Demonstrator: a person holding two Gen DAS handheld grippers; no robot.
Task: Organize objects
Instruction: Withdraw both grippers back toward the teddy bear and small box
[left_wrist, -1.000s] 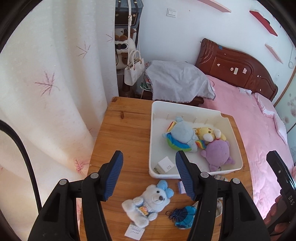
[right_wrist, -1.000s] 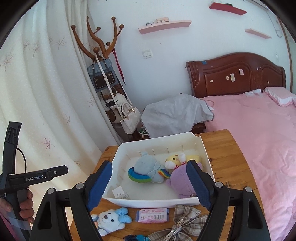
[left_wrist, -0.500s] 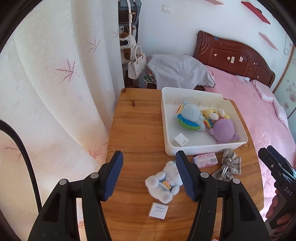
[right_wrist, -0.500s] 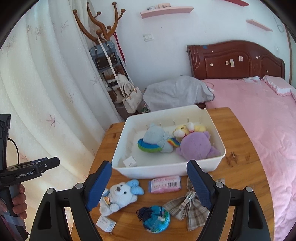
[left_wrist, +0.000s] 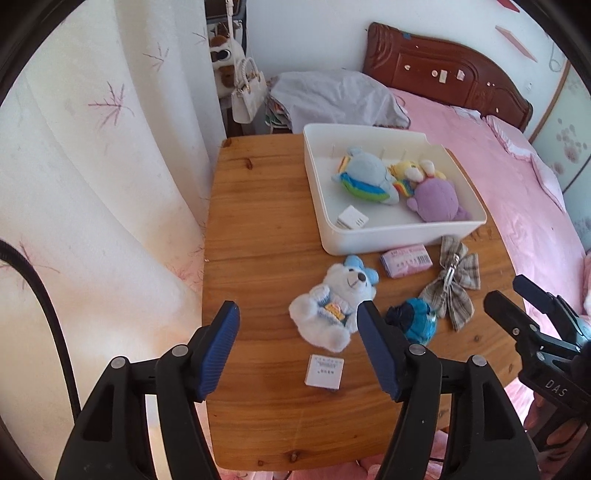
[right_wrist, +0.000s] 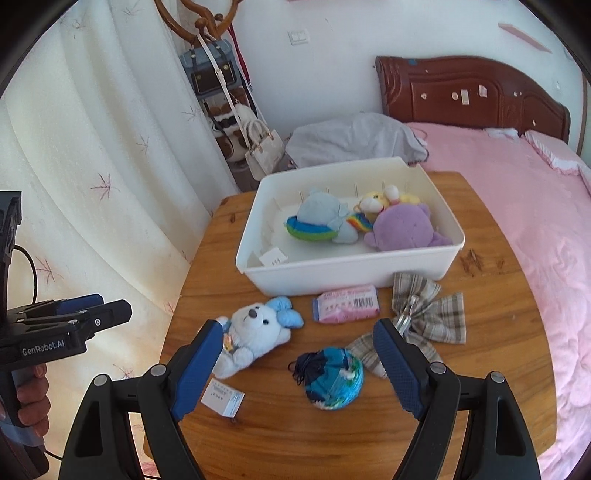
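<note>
While both grippers hang above the near edge of the round wooden worktop (right_wrist: 480, 295), neither holds anything. The left gripper (left_wrist: 295, 350) has its blue fingers (left_wrist: 218, 347) apart and still spreading, with only bare wood and a small white box (left_wrist: 324, 370) below the gap; the white teddy bear (left_wrist: 332, 302) with blue ears lies just beyond its right finger. The right gripper (right_wrist: 295, 369) stands wide, fingers well apart, over a blue knitted pouch (right_wrist: 330, 376) that lies free on the wood between them without touching either pad. Beside the pouch are a plaid bow (right_wrist: 424, 317) and a pink packet (right_wrist: 347, 303), the packet just in front of a white bin (right_wrist: 347, 273). Inside the bin rest a light-blue plush toy (right_wrist: 321, 221), a yellow plush toy (right_wrist: 380, 201), a purple plush toy (right_wrist: 402, 229) and a small white card (right_wrist: 273, 256). A person's hand (right_wrist: 31, 387) grips the left handle at the edge of the right wrist view. A pink bed (right_wrist: 517, 177) sits behind the worktop.
</note>
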